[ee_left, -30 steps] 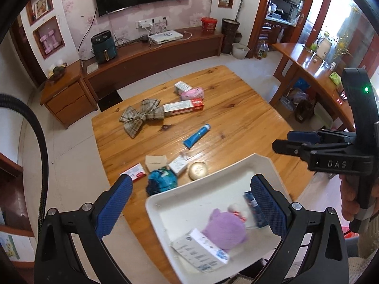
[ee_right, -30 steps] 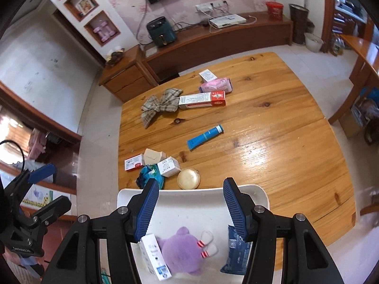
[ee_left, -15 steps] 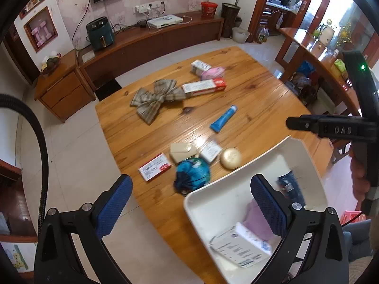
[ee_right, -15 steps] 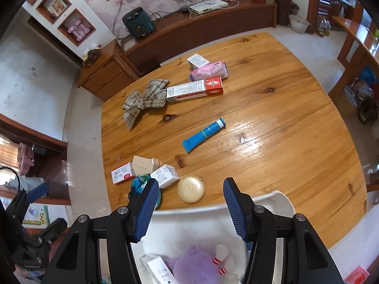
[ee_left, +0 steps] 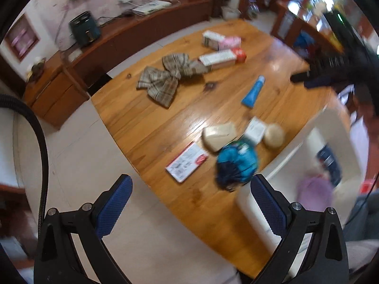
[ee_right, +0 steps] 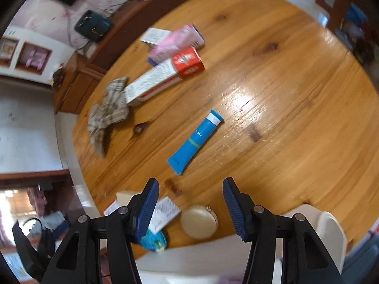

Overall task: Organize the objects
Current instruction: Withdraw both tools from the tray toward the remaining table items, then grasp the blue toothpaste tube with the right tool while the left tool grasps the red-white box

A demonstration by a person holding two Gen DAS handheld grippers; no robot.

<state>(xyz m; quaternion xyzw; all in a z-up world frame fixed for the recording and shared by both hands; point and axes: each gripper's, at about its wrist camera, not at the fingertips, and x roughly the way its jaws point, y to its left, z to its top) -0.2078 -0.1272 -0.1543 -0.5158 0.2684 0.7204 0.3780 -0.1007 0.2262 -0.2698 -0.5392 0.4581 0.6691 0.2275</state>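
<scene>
Item: our right gripper (ee_right: 189, 203), jaws apart and empty, above the round tin (ee_right: 199, 221) beside the white tray (ee_right: 331, 227). Left gripper (ee_left: 189, 203) wide, empty, over the table edge (ee_left: 151, 175). Risk: we may knock the small white box (ee_right: 163, 213) crowding the tin.

A dark teal air fryer (ee_left: 84, 28) is seen on a long brown wooden cabinet (ee_left: 132, 33) at the upper left of the frame, with a white flat box (ee_left: 151, 6) set further right.
</scene>
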